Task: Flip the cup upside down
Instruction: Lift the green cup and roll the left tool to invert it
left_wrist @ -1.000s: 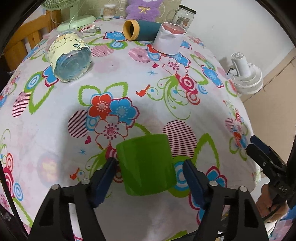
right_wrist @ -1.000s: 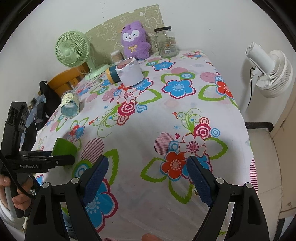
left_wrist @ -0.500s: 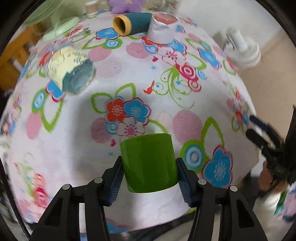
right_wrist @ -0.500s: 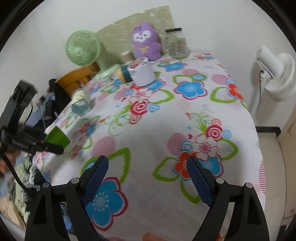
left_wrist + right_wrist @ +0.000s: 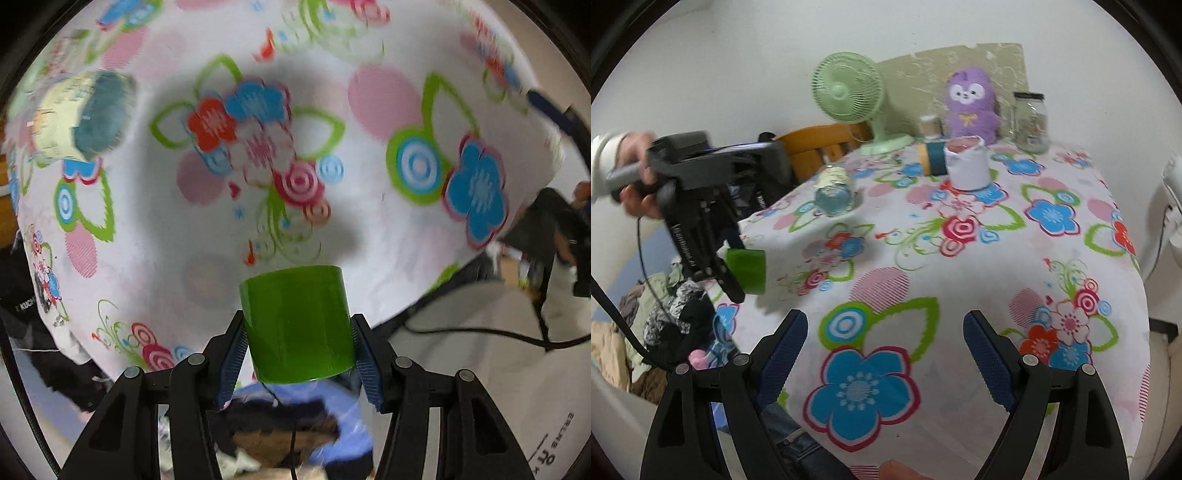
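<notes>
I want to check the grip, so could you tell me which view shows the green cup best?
The left wrist view: the green cup fills the centre, clamped in the left tool. The right wrist view shows it small, partly hidden.

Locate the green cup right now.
The green cup sits clamped in the left gripper, lifted off the floral tablecloth near its front-left corner; the right wrist view shows it at far left.
</notes>
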